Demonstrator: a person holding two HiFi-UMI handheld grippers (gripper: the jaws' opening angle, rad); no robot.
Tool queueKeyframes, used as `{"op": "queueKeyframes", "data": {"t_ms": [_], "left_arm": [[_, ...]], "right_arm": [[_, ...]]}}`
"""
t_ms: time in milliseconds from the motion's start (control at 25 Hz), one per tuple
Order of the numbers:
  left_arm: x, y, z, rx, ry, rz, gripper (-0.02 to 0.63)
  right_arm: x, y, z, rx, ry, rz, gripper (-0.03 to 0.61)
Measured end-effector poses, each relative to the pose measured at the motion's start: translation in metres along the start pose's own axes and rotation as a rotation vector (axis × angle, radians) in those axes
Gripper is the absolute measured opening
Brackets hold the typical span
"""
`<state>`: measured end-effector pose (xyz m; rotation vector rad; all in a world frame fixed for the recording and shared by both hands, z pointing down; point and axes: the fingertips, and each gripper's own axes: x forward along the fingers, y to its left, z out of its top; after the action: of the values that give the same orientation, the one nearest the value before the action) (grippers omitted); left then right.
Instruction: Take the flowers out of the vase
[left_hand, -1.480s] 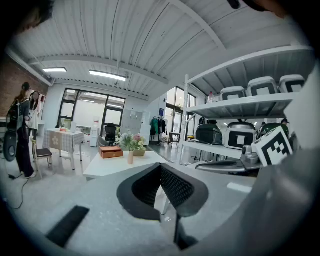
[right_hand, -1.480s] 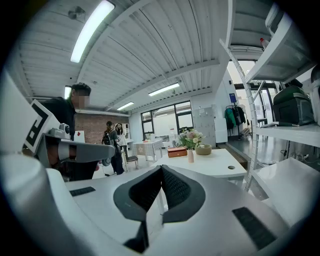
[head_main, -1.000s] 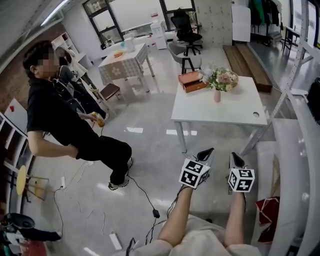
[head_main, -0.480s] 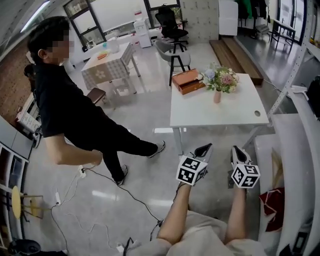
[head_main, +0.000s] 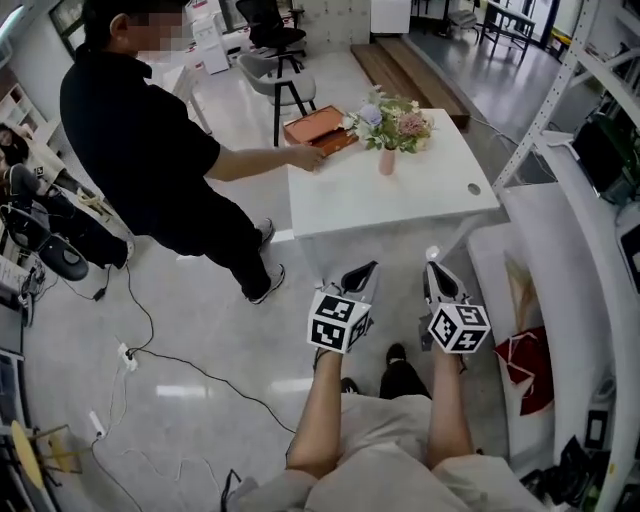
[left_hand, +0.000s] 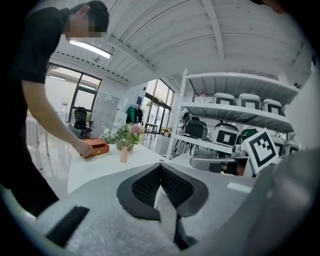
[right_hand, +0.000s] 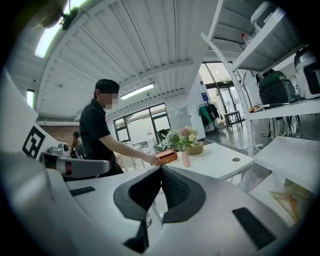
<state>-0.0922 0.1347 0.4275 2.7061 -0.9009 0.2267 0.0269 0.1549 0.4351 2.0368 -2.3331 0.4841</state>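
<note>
A small pink vase (head_main: 386, 160) with a bunch of pale flowers (head_main: 395, 120) stands near the far edge of the white table (head_main: 400, 205). Both my grippers hang in the air short of the table's near edge, side by side. The left gripper (head_main: 366, 268) and the right gripper (head_main: 432, 262) are both shut and hold nothing. Past the closed left gripper (left_hand: 160, 166) I see the vase (left_hand: 123, 154) and flowers (left_hand: 125, 134) far ahead. In the right gripper view the shut right gripper (right_hand: 161, 169) points toward the vase (right_hand: 186, 159) and flowers (right_hand: 181, 137).
A person in black (head_main: 140, 130) leans over the table's left side with a hand on an orange box (head_main: 320, 132) beside the vase. White shelving (head_main: 590, 210) runs along the right. A chair (head_main: 275, 70) stands beyond the table. Cables (head_main: 150, 350) lie on the floor at left.
Both grippers have moved forward toward the table, which now lies closer. The person in black has walked up to the table and put a hand on the orange box.
</note>
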Motion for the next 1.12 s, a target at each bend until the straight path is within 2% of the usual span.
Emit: {"op": "queueKeyframes", "data": {"t_ms": [240,600,1120], "left_arm": [[0.021,0.013,-0.007,0.009,0.018,-0.021,0.008],[0.051,0.061,-0.008,0.033,0.062,0.029,0.006],[0.159,0.121,0.020,-0.024,0.067,0.051,0.006]], "right_arm": [[0.020,-0.015,0.005,0.037,-0.052,-0.008,0.006],[0.094,-0.032,0.000,0.062,-0.021,0.021,0.006],[0.207,-0.085,0.026,0.032,0.029,0.048,0.006]]}}
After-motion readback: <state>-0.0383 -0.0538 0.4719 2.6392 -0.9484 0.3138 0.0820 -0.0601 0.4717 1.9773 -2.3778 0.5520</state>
